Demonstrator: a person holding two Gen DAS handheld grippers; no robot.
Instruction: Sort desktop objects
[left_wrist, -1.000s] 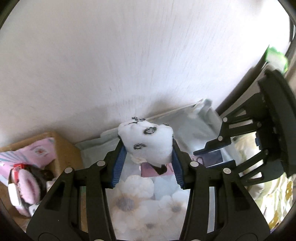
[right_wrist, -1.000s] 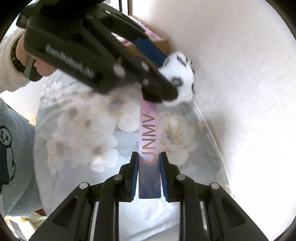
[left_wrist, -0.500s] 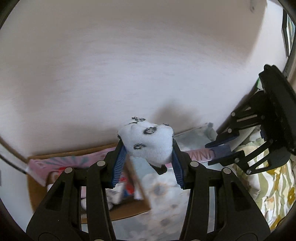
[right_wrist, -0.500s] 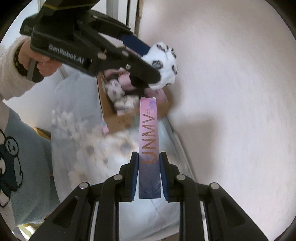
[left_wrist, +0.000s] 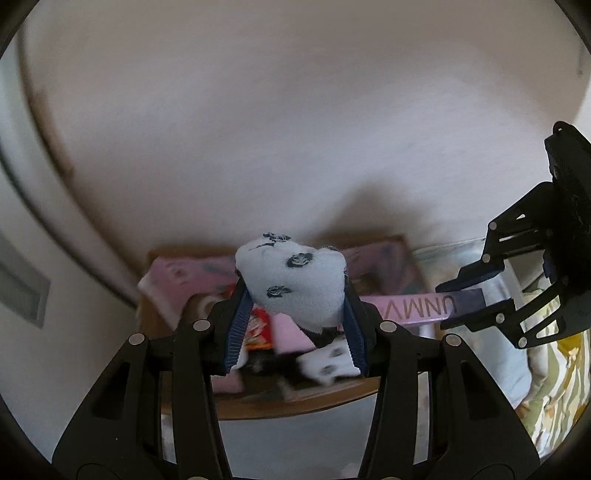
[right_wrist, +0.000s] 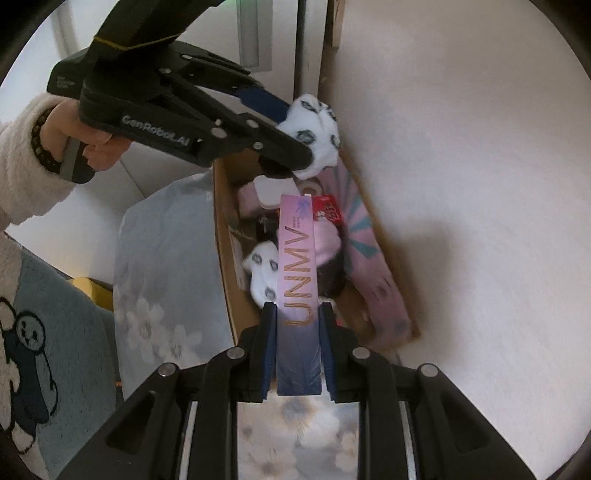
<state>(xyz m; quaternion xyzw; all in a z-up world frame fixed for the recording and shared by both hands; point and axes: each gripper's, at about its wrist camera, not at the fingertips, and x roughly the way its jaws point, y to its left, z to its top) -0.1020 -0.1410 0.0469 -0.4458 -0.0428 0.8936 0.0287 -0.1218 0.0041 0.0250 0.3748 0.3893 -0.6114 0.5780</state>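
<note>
Above one cardboard box (right_wrist: 225, 258), two tools grip perhaps one sock (left_wrist: 295, 284), one carton (right_wrist: 297, 266).

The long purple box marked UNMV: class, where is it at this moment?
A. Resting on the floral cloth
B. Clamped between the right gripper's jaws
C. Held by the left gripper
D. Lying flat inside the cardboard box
B: the purple box sits clamped in the right gripper, above the cardboard box.

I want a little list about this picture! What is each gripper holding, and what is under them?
left gripper: shut on the white spotted sock
right gripper: shut on the long pink UNMV box
below both: open cardboard box, already holding another spotted sock and pink things
box stands on: flowered cloth, beside the wall
</note>
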